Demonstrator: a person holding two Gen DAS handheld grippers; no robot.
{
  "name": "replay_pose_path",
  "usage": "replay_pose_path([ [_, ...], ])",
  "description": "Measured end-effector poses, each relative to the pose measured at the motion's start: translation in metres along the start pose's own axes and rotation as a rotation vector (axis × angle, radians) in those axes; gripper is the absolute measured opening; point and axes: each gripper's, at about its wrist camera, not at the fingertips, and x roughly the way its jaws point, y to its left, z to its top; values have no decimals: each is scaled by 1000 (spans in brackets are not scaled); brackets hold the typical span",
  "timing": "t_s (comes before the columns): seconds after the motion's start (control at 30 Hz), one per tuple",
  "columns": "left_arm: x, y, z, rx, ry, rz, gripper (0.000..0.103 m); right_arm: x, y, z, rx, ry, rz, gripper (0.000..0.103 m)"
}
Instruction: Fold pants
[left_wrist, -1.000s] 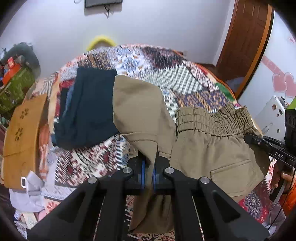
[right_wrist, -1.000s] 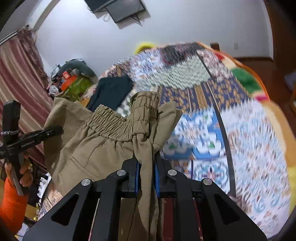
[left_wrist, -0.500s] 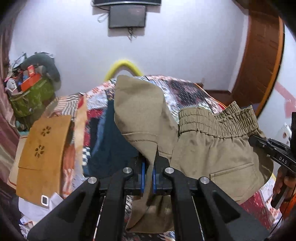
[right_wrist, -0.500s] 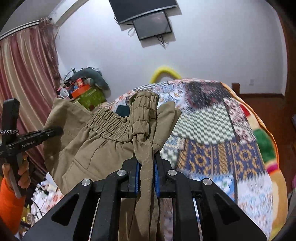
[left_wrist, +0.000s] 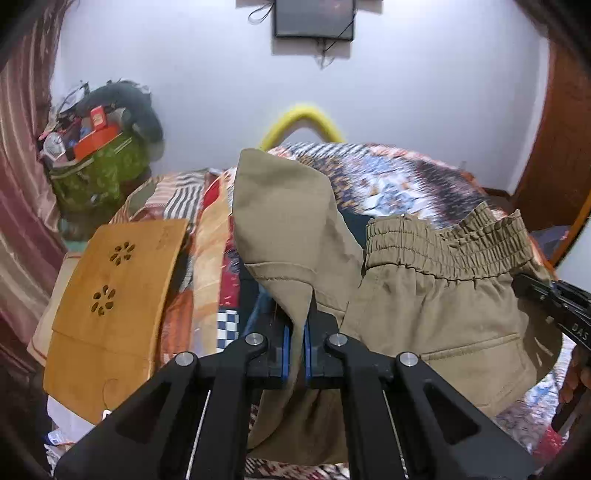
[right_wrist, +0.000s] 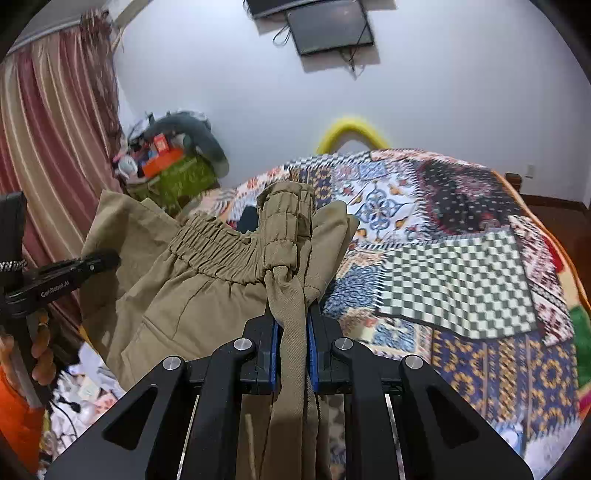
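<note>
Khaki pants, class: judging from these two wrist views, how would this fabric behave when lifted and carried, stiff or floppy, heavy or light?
The khaki pants are probably floppy: they sag between the left gripper and right gripper. The cloth bunches thinly in each grip, so it is likely light. The elastic waistband would probably scrunch rather than lie flat.

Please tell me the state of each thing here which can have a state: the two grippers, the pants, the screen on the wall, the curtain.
left gripper: shut on the pants.
right gripper: shut on the pants, near the waistband.
khaki pants: held up between both grippers, bunched, not folded flat.
wall screen: dark, apparently off.
curtain: hanging drawn.
</note>
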Motion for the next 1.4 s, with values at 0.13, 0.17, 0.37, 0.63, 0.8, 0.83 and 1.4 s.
replay_pose_path([
  [0.13,48,16,-7,-27,60,43,5,46,12,-3,-50,50,-23,11],
  [0.17,60,20,-9,-32,78,49,5,55,14,-4,-52,63,-26,11],
  [0.37,113,40,-35,-53,187,65,6,102,13,-21,-41,161,-44,11],
  [0.63,111,62,-55,-119,230,81,29,94,2,-36,7,202,-79,21],
  [0.8,73,57,-60,-76,204,112,42,62,9,-43,-24,185,-104,30],
  [0.83,59,55,-60,-70,188,95,42,54,11,-43,-27,178,-102,31],
  [1.4,-225,-3,-81,28,-245,-5,46,-170,93,-42,-185,-239,19,31],
])
